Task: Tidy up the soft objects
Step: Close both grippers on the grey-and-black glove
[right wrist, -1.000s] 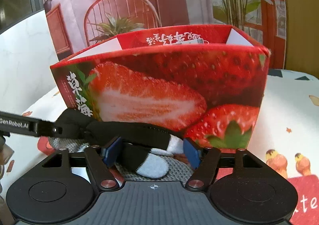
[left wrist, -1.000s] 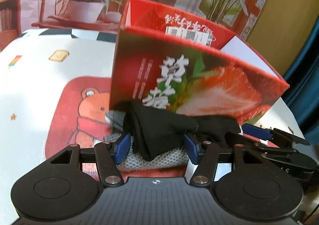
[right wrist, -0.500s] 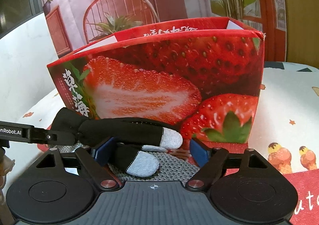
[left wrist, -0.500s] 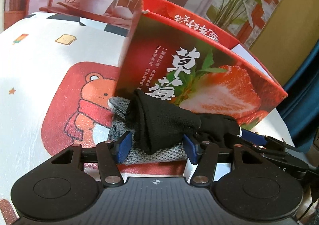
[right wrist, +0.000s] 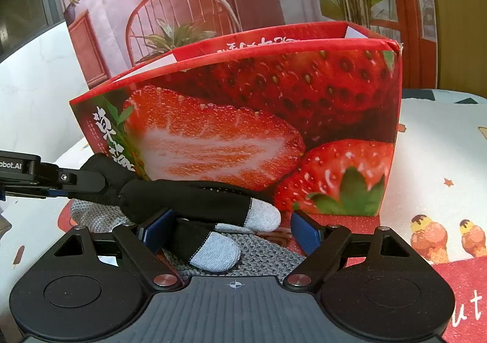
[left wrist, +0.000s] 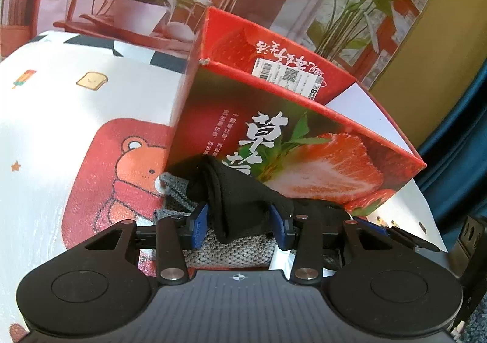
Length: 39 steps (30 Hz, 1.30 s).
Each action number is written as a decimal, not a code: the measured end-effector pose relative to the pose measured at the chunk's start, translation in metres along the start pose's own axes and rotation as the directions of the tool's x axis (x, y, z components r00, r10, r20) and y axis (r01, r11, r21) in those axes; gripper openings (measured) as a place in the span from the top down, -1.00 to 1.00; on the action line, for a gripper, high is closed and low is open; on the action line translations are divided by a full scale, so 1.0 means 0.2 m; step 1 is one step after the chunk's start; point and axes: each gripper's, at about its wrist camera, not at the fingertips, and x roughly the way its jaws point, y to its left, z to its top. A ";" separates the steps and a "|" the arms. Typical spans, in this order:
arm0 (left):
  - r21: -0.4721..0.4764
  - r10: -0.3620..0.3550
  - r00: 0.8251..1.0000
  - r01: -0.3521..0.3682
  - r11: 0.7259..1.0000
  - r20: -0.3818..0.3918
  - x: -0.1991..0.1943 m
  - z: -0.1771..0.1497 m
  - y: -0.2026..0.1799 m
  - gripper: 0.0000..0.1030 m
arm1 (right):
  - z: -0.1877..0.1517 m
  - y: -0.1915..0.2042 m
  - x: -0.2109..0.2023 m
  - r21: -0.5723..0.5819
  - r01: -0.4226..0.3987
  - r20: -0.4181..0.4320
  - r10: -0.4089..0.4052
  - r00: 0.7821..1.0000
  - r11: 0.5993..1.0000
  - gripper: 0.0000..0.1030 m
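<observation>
A black glove (left wrist: 240,206) with grey fingertips (right wrist: 261,218) lies on a grey knitted piece (left wrist: 231,251) against the front of the red strawberry box (left wrist: 304,148). My left gripper (left wrist: 239,225) is closing on the glove's cuff end, and the black fabric fills the gap from one blue pad to the other. My right gripper (right wrist: 231,230) stands wide open around the glove's finger end (right wrist: 188,200). Its right pad is clear of the cloth, while its left pad sits close beside it. The left gripper's finger (right wrist: 61,180) reaches in from the left in the right wrist view.
The strawberry box (right wrist: 243,117) is open at the top and stands on a tablecloth (left wrist: 61,117) printed with a bear and small pictures. Behind it hangs a backdrop with plants and a chair. A dark blue curtain (left wrist: 456,145) is at the right.
The left jaws have narrowed onto the black glove's cuff end. The right jaws have widened away from the glove's fingers. The glove itself has stayed in place.
</observation>
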 end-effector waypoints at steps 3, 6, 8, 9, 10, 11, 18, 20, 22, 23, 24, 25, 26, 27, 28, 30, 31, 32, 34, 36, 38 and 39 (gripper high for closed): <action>0.012 -0.014 1.000 0.014 1.000 0.005 -0.01 -0.02 0.00 0.59 | 0.00 0.00 0.00 0.001 0.000 0.000 0.000 1.000 1.000 -0.57; 0.046 -0.025 1.000 0.024 0.999 0.014 -0.03 -0.02 -0.02 0.70 | 0.00 0.00 0.00 0.003 -0.002 -0.002 0.002 1.000 1.000 -0.57; 0.049 -0.041 0.999 0.040 0.998 0.021 -0.05 -0.02 -0.03 0.73 | 0.00 0.00 0.00 0.003 -0.003 -0.002 0.003 1.000 1.000 -0.57; 0.052 -0.048 0.999 0.047 0.998 0.024 -0.06 -0.02 -0.03 0.73 | 0.00 0.00 0.00 0.003 -0.004 -0.001 0.004 1.000 1.000 -0.57; 0.057 -0.054 0.998 0.053 0.997 0.026 -0.07 -0.02 -0.04 0.73 | 0.00 0.00 0.00 0.003 -0.003 0.001 0.003 1.000 1.000 -0.57; 0.061 -0.059 0.998 0.057 0.996 0.025 -0.09 -0.02 -0.05 0.73 | 0.00 0.00 -0.01 0.002 -0.003 0.002 0.003 1.000 1.000 -0.54; 0.062 -0.101 0.995 0.101 0.993 0.002 -0.16 -0.10 -0.07 0.73 | 0.00 0.02 -0.05 0.011 -0.034 -0.004 0.034 0.999 0.999 -0.28; 0.039 -0.103 0.995 0.103 0.994 -0.008 -0.17 -0.13 -0.05 0.73 | 0.00 0.03 -0.06 0.013 -0.038 -0.011 0.038 0.999 0.999 -0.27; 0.012 -0.099 0.995 0.099 0.995 -0.021 -0.18 -0.16 -0.01 0.73 | 0.01 0.04 -0.08 0.013 -0.042 -0.012 0.042 0.999 0.999 -0.27; -0.001 -0.094 0.995 0.094 0.996 -0.027 -0.18 -0.17 0.00 0.73 | 0.01 0.05 -0.09 0.014 -0.043 -0.013 0.043 0.999 0.999 -0.27; -0.017 -0.089 0.995 0.088 0.996 -0.035 -0.17 -0.18 0.02 0.73 | 0.01 0.05 -0.10 0.016 -0.047 -0.013 0.047 0.999 0.999 -0.27; -0.031 -0.084 0.996 0.082 0.996 -0.042 -0.17 -0.19 0.03 0.73 | 0.02 0.06 -0.10 0.018 -0.049 -0.012 0.049 0.999 0.999 -0.27; -0.043 -0.076 0.996 0.074 0.996 -0.048 -0.16 -0.20 0.05 0.73 | 0.02 0.06 -0.11 0.020 -0.050 -0.010 0.051 0.999 0.999 -0.28; -0.052 -0.068 0.996 0.066 0.996 -0.054 -0.15 -0.21 0.06 0.73 | 0.03 0.06 -0.12 0.022 -0.052 -0.007 0.052 0.999 0.998 -0.27; -0.057 -0.063 0.996 0.060 0.997 -0.059 -0.15 -0.22 0.07 0.73 | 0.04 0.07 -0.12 0.022 -0.053 -0.003 0.053 0.999 0.998 -0.27; -0.060 -0.048 0.996 0.044 0.997 -0.074 -0.13 -0.24 0.09 0.73 | 0.05 0.08 -0.12 0.018 -0.050 0.001 0.050 0.999 0.999 -0.27; -0.065 -0.043 0.995 0.038 0.997 -0.084 -0.11 -0.25 0.10 0.73 | 0.06 0.08 -0.12 0.017 -0.049 0.002 0.049 0.999 0.999 -0.27; -0.072 -0.042 0.995 0.035 0.997 -0.093 -0.10 -0.26 0.11 0.73 | 0.07 0.08 -0.11 0.016 -0.047 0.002 0.047 0.999 0.999 -0.28; -0.081 -0.040 0.994 0.031 0.996 -0.106 -0.09 -0.28 0.13 0.72 | 0.07 0.09 -0.10 0.012 -0.044 0.001 0.044 0.999 0.999 -0.30; -0.083 -0.043 0.994 0.034 0.996 -0.101 -0.08 -0.28 0.15 0.72 | 0.08 0.10 -0.08 0.006 -0.043 -0.001 0.043 0.999 0.999 -0.31; -0.077 -0.043 0.994 0.035 0.996 -0.100 -0.08 -0.28 0.15 0.72 | 0.07 0.11 -0.05 -0.006 -0.039 -0.006 0.039 0.999 0.999 -0.31; -0.076 -0.042 0.994 0.035 0.997 -0.098 -0.07 -0.28 0.14 0.72 | 0.06 0.12 -0.04 -0.012 -0.037 -0.008 0.037 0.999 0.999 -0.31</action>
